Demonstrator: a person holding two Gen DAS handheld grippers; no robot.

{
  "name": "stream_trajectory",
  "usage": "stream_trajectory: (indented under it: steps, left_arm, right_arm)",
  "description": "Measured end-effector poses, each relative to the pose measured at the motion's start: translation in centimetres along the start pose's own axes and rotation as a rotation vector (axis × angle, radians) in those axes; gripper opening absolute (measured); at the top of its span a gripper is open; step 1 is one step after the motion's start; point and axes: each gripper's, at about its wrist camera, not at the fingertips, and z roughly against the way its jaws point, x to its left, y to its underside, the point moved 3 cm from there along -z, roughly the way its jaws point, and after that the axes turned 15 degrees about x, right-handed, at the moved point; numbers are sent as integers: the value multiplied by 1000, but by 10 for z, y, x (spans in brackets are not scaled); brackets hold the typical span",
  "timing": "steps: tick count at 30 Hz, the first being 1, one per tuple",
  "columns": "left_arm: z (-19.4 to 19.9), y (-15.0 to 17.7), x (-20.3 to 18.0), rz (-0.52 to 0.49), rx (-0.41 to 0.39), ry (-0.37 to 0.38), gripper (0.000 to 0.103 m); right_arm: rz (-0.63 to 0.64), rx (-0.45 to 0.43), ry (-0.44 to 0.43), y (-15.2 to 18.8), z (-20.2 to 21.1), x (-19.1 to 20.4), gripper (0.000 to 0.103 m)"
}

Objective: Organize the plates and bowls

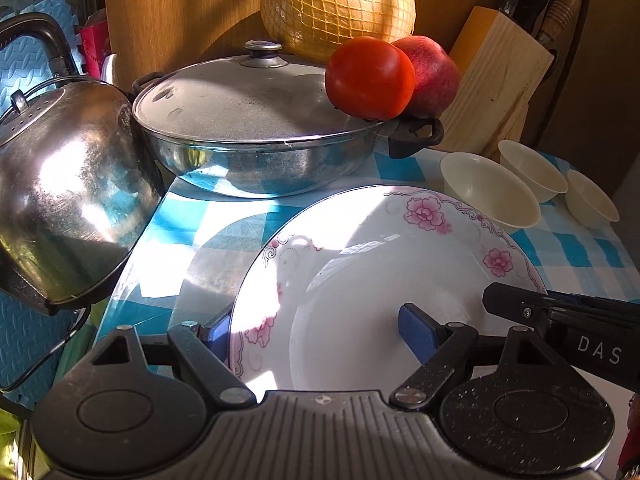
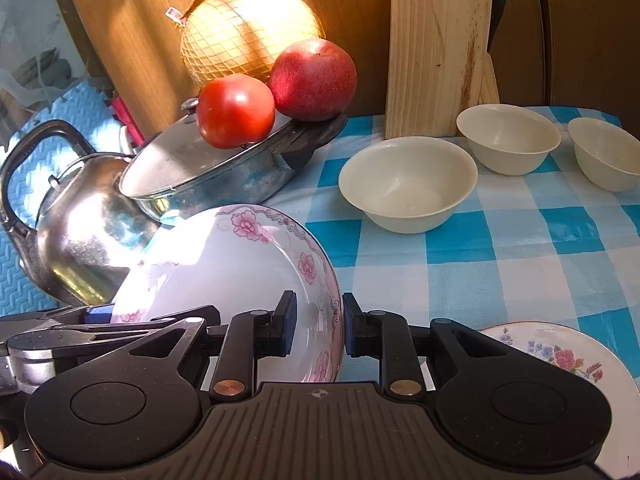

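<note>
A white plate with pink flowers (image 1: 384, 264) hangs a little above the blue checked table and throws a shadow on it. My right gripper (image 2: 320, 322) is shut on the plate's (image 2: 224, 264) right rim, one pad inside and one outside. My left gripper (image 1: 316, 330) is open wide. Its fingers straddle the plate's near left rim, one pad below and one over the well. Three cream bowls (image 2: 408, 184), (image 2: 508, 136), (image 2: 604, 152) stand empty in a row at the back right. A second flowered plate (image 2: 560, 356) lies flat at the near right.
A lidded steel pot (image 1: 248, 120) with a tomato (image 1: 368, 78) and an apple (image 1: 432, 72) on its lid stands behind the plate. A steel kettle (image 1: 64, 184) is at the left, a netted pomelo (image 1: 336, 0) behind, and a wooden knife block (image 2: 436, 52) at the back right.
</note>
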Motion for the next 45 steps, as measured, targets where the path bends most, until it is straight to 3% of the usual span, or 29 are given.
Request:
stream_trajectory:
  steps: [21, 45]
  left_arm:
    - [17, 5, -43, -83, -24, 56, 77]
    - [11, 29, -127, -274, -1, 92, 77]
  right_arm:
    - [-74, -49, 37, 17, 44, -31, 31]
    - [-225, -55, 118, 62, 78, -97, 31]
